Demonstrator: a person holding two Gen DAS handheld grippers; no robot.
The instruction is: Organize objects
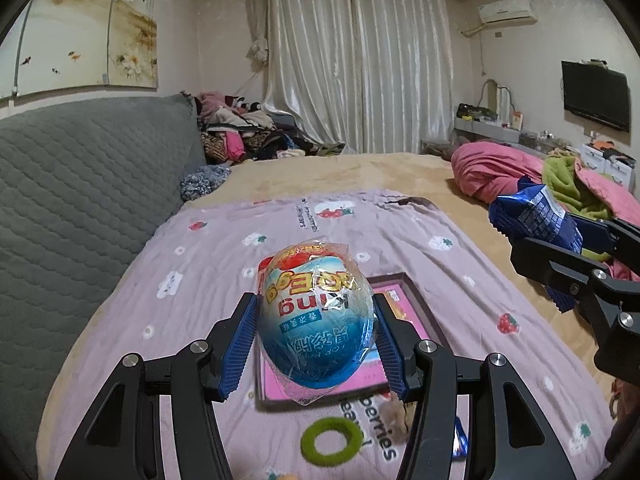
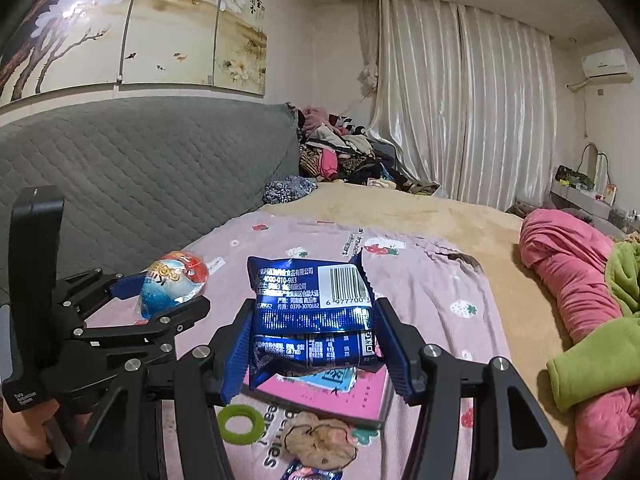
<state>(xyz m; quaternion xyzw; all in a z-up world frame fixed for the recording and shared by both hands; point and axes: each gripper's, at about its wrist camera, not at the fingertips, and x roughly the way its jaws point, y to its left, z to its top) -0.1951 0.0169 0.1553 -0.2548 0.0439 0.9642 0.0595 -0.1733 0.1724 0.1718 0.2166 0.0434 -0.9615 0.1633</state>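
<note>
My left gripper (image 1: pixel 316 336) is shut on a plastic-wrapped blue and white toy egg (image 1: pixel 316 320), held above a pink box (image 1: pixel 404 308) on the lilac strawberry-print sheet (image 1: pixel 200 280). My right gripper (image 2: pixel 314 340) is shut on a dark blue snack packet (image 2: pixel 312 304) with a barcode, also above the pink box (image 2: pixel 340 400). In the left wrist view the right gripper and its snack packet (image 1: pixel 536 216) appear at the right edge. The right wrist view shows the left gripper with the toy egg (image 2: pixel 172 284) at the left, a hand (image 2: pixel 24 432) on its handle.
A green ring (image 1: pixel 332 440) and a beige scrunchie (image 2: pixel 320 440) lie on the sheet nearer than the box, with a small blue wrapper (image 2: pixel 308 472) beside them. A grey quilted headboard (image 1: pixel 80 200) runs along the left. Pink and green bedding (image 2: pixel 580 280) is piled on the right.
</note>
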